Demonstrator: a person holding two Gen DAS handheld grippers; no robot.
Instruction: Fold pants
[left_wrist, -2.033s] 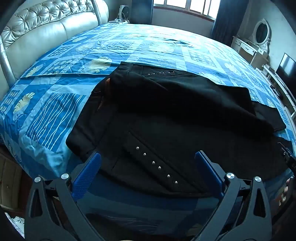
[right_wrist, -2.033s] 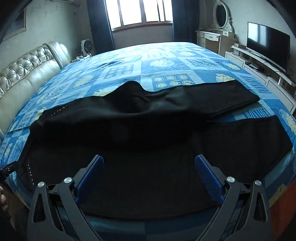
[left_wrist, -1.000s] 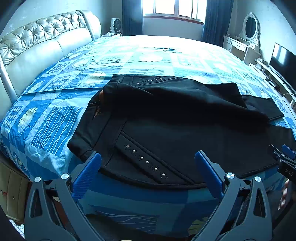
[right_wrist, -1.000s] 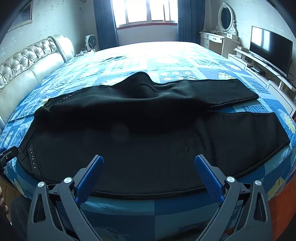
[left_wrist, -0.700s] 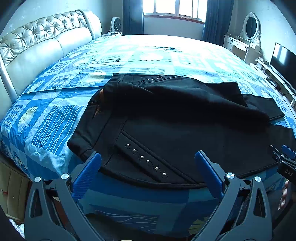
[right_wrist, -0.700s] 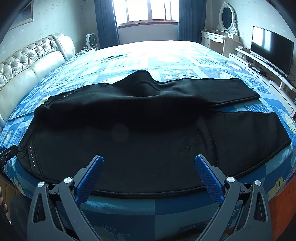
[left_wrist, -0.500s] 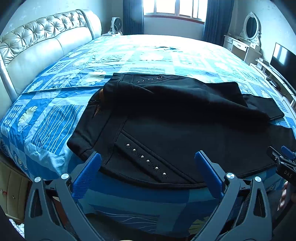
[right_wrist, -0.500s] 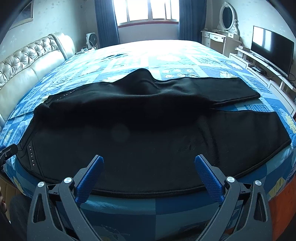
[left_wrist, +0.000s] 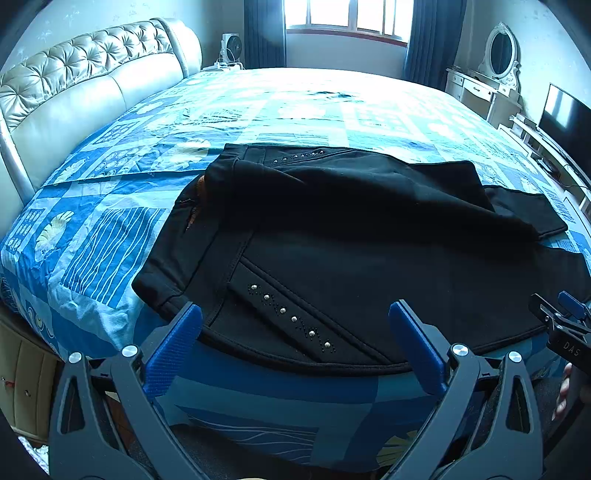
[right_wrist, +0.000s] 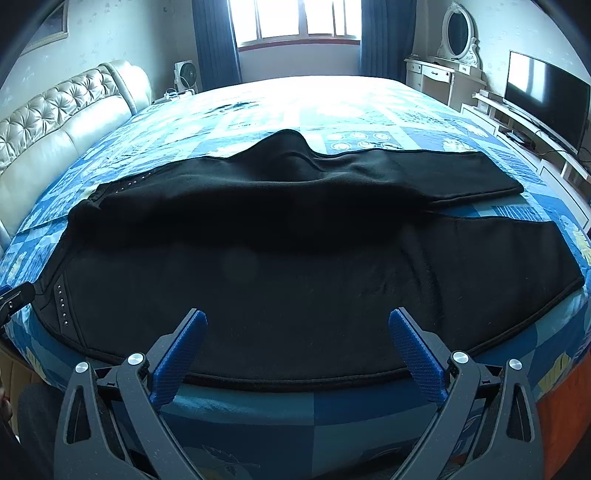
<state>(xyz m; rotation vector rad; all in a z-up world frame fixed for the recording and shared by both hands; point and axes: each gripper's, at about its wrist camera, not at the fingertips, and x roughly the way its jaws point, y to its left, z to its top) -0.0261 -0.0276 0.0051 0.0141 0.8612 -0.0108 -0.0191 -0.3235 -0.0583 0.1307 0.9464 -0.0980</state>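
Observation:
Black pants (left_wrist: 369, 243) with small silver studs lie across the near edge of the bed, waist to the left, legs to the right; they also fill the right wrist view (right_wrist: 295, 251). One leg is partly bunched over the other. My left gripper (left_wrist: 295, 332) is open and empty, just short of the waist-side hem. My right gripper (right_wrist: 297, 339) is open and empty, just short of the near hem at mid-leg. The right gripper's tip shows at the left view's right edge (left_wrist: 561, 321).
The bed has a blue patterned cover (left_wrist: 295, 103) and a tufted beige headboard (left_wrist: 81, 85) on the left. A dresser with an oval mirror (right_wrist: 450, 55) and a TV (right_wrist: 546, 96) stand to the right. A window (right_wrist: 295, 22) is behind.
Both grippers have pulled back and risen from over the pants to just off the bed's near edge. The pants lie as before. Both stay open.

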